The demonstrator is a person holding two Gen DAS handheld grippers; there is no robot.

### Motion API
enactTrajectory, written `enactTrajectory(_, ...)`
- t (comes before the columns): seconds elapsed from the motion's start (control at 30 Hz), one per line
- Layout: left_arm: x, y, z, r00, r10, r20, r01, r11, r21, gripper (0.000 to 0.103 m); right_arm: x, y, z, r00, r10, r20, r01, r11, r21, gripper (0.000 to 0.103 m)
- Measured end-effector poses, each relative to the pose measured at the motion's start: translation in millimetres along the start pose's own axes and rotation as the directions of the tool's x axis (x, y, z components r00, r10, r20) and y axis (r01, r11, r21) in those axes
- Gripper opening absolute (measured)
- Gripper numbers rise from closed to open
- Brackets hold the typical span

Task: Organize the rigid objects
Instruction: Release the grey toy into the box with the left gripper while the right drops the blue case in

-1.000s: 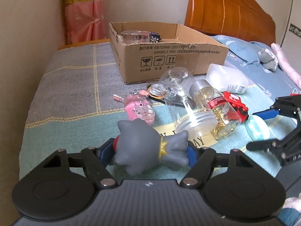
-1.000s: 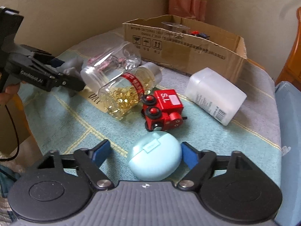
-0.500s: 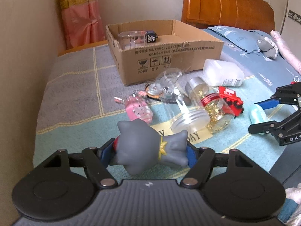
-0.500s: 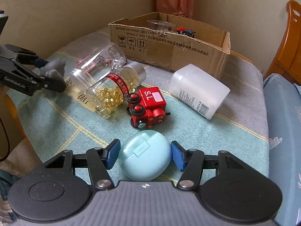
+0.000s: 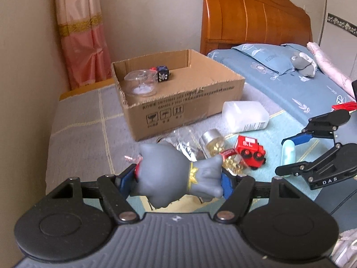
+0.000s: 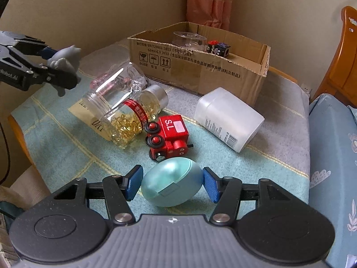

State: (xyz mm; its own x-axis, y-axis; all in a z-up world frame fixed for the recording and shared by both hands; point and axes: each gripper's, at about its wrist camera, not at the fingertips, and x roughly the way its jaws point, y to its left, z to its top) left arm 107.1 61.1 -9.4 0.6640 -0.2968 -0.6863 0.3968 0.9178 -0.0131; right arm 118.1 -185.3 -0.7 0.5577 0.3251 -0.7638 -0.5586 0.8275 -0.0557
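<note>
From the left wrist view, we hold the left gripper (image 5: 179, 179) clamped on a grey toy figure (image 5: 176, 176) at the lower centre of the frame, its blue pads pressing both ends, the toy lifted clear of the blanket (image 5: 84, 125). Behind it, at centre frame, sits the cardboard box (image 5: 178, 102), holding a clear round container (image 5: 141, 86) and a dark cube (image 5: 162, 74). Right of centre lie a capsule bottle (image 5: 215, 144), a red toy train (image 5: 251, 150) and a white tub (image 5: 245, 116). At the right edge the right gripper (image 5: 287, 156) shows from the side, with a pale blue case between its fingers.

From the right wrist view, our right gripper (image 6: 170, 184) has just closed on the pale blue egg-shaped case (image 6: 171, 182), low in the frame, and both pads touch it. Just above lies the red toy train (image 6: 168, 136), with the capsule bottle (image 6: 133, 116) and an empty clear jar (image 6: 111, 89) to its left and the white tub (image 6: 227, 118) to its right. The cardboard box (image 6: 198, 67) sits at upper centre. At upper left the left gripper (image 6: 60, 63) grips the grey toy figure (image 6: 64, 60).
</note>
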Motion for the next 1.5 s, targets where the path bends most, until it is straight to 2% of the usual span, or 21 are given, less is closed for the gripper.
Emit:
enactTrajectory(0.27,9,-3,37,1.000,0.008,0.025,-0.010,0.998,0.054,0.072,-10,-7,18,0.999,-0.010,0.034,0.011,1.000,-0.029,0.063)
enactTrajectory(0.57,47,6,102,0.999,0.022,0.036,-0.025,0.996,0.083,0.072,-18,-30,70,0.992,-0.043,0.120,0.051,0.997,-0.066,0.063)
enactTrajectory(0.8,82,17,133,0.996,0.085,0.034,-0.088,0.993,0.081,0.074,-15,-48,108,0.986,-0.061,0.158,0.071,0.996,-0.058,0.063)
enactTrajectory(0.87,88,21,136,0.995,0.096,0.036,-0.098,0.993,0.060,0.086,-14,-51,116,0.984,-0.066,0.166,0.077,0.995,-0.060,0.063)
enactTrajectory(0.9,90,23,137,0.995,0.096,0.035,-0.098,0.994,0.041,0.099,-14,-53,121,0.983,-0.068,0.171,0.080,0.995,-0.062,0.063)
enactTrajectory(0.93,90,24,135,0.994,0.096,0.043,-0.097,0.995,0.025,0.101,-13,-54,124,0.982,-0.071,0.176,0.083,0.995,-0.063,0.063)
enactTrajectory(1.07,85,26,125,0.998,0.063,0.030,-0.062,0.998,-0.008,0.101,-8,-58,137,0.980,-0.079,0.184,0.090,0.995,-0.053,0.063)
enactTrajectory(1.27,71,26,101,0.997,0.069,0.023,-0.068,0.997,-0.035,0.102,9,-65,153,0.983,-0.084,0.164,0.093,0.994,-0.048,0.063)
enactTrajectory(1.5,52,30,74,0.993,0.116,0.022,-0.113,0.990,-0.088,0.102,32,-79,172,0.987,-0.103,0.121,0.102,0.995,0.015,0.063)
